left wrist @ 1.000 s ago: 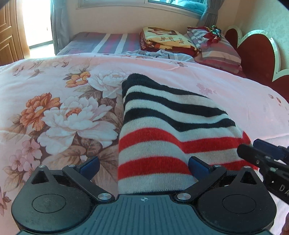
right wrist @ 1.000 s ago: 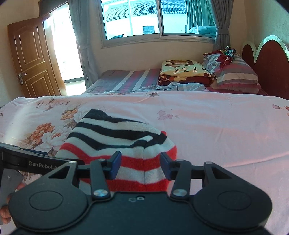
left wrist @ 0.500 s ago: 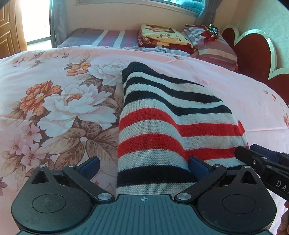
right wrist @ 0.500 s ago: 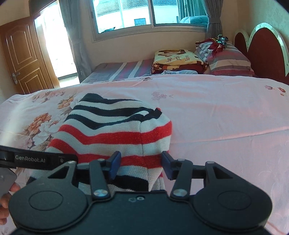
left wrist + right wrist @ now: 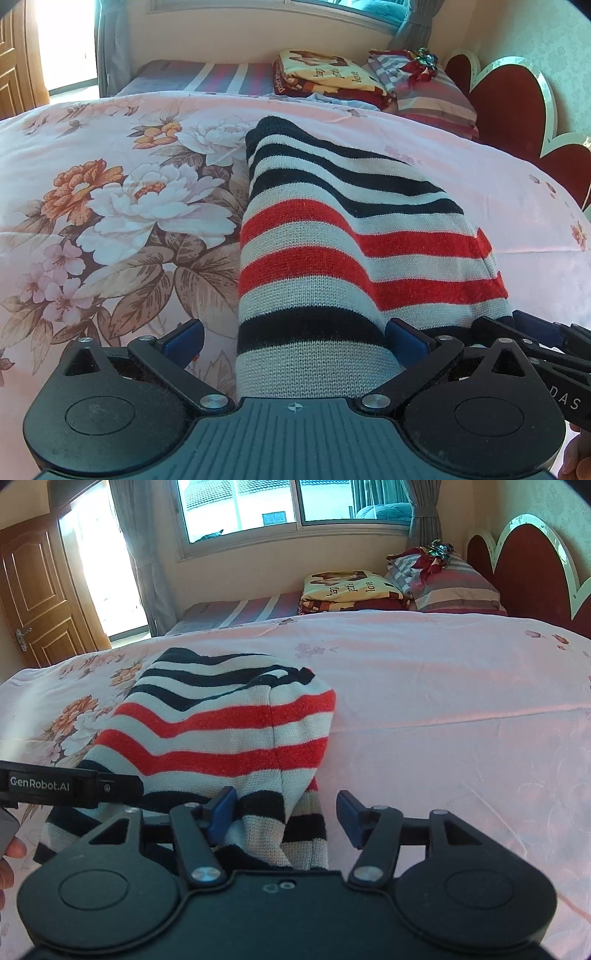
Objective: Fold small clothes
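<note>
A small knitted garment (image 5: 332, 236) with black, white and red stripes lies folded over on the pink floral bedspread (image 5: 110, 206); it also shows in the right wrist view (image 5: 221, 731). My left gripper (image 5: 291, 338) is open, its jaws wide apart, with the garment's near left edge lying between them. My right gripper (image 5: 284, 818) is open, with the garment's near right corner between its blue pads (image 5: 221, 812). The right gripper shows at the right edge of the left wrist view (image 5: 535, 339), and the left gripper at the left edge of the right wrist view (image 5: 70, 786).
A folded blanket (image 5: 351, 590) and striped pillows (image 5: 450, 587) lie at the head of the bed by a red headboard (image 5: 532, 565). A window (image 5: 295, 502) and a wooden door (image 5: 33, 598) are behind. Bare pink bedspread (image 5: 461, 720) lies to the right.
Both grippers have drawn back toward me and risen, so more of the garment's near black-striped part shows. The right gripper's jaws have opened wider.
</note>
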Tool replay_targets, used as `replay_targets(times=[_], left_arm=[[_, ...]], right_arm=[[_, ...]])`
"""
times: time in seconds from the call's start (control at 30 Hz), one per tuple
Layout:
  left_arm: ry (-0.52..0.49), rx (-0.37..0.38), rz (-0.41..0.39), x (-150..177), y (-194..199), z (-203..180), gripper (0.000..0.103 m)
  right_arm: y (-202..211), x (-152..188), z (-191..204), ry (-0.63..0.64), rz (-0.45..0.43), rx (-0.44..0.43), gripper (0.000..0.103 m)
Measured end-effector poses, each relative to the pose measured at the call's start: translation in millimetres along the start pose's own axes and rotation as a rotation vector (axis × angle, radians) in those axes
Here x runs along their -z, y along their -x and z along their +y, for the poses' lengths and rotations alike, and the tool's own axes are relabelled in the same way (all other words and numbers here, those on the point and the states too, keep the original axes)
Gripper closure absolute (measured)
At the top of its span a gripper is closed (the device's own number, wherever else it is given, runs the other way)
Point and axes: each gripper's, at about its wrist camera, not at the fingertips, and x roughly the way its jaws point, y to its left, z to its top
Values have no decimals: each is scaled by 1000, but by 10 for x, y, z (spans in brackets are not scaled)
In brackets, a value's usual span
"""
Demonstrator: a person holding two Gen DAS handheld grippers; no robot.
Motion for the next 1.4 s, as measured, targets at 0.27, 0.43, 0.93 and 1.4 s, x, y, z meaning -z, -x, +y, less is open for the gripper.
replay_targets(times=[0.27,0.43,0.93,1.4], left_arm=[[-11,15,20,-2,60,5,0],[-23,49,65,-69,57,17,0],[63,179,88,-34,-201,54,1],[51,161,43,-47,-139,-37,18]], right_arm=[[122,-15,-26,-33,17,-30,45],[190,-75,-116,-93,18,-92,43],[-457,-174,-391,-333,139,-288,34],[-538,-208,-332,-295,146,-315,61]])
